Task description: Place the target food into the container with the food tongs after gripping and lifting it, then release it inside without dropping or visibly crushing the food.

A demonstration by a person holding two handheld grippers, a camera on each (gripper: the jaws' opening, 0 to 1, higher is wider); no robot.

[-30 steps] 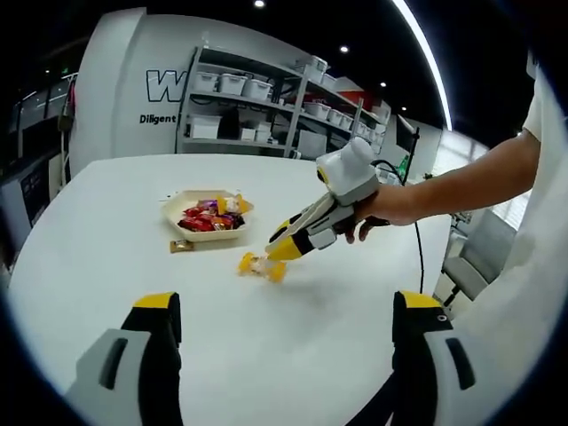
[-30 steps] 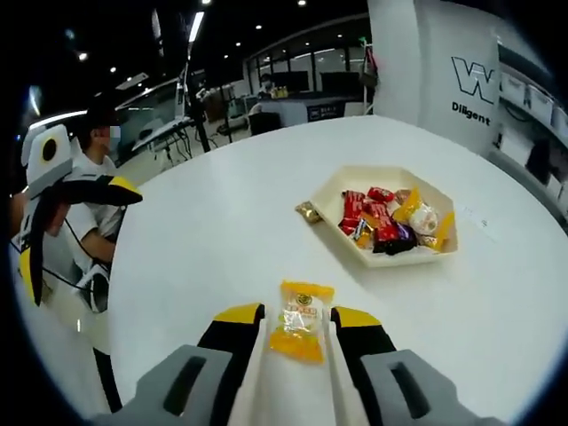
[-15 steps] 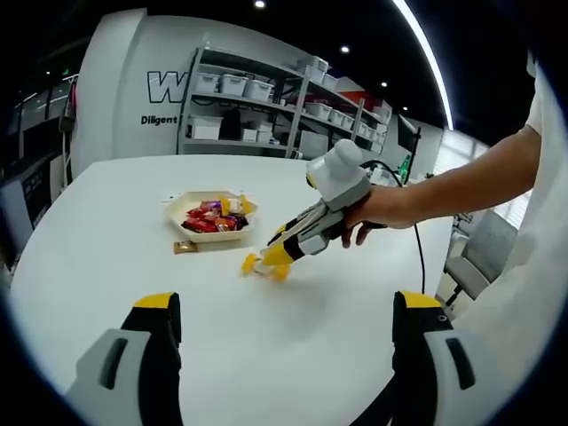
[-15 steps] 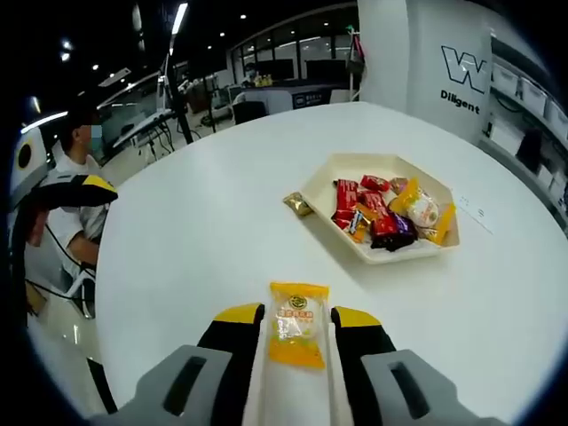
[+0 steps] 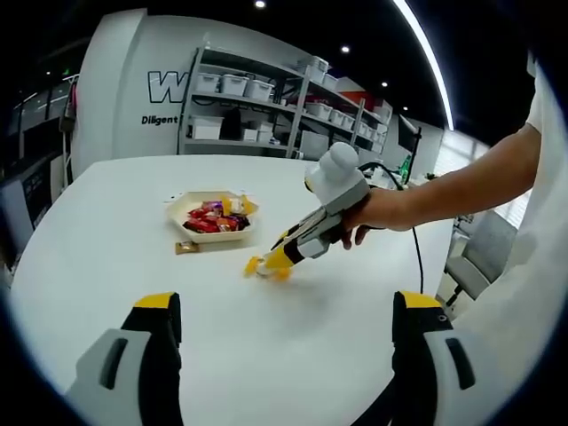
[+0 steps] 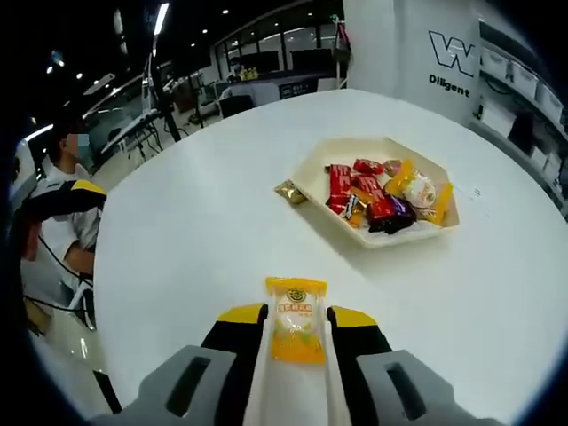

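Note:
A yellow wrapped candy (image 6: 297,321) sits between the jaws of my right gripper (image 6: 296,318), which is shut on its sides. In the left gripper view the right gripper (image 5: 277,260), held by a hand, points steeply down with the yellow candy (image 5: 264,266) at its tips, at or just above the white table. The cream hexagonal tray (image 6: 444,232) holds several wrapped sweets and lies ahead and to the right; the same tray (image 5: 177,210) lies just left of the candy. My left gripper (image 5: 284,309) stands open near the table's front edge, nothing between its jaws.
A small gold candy (image 6: 288,192) lies on the table (image 6: 204,240) beside the tray's left corner; the gold candy (image 5: 185,248) also shows in the left gripper view. The left gripper's yellow tip (image 6: 78,188) enters at the left edge. Shelving (image 5: 266,106) stands beyond the table.
The right gripper has tilted steeper and shifted slightly toward the tray, the yellow candy staying between its jaws. The left gripper has not moved.

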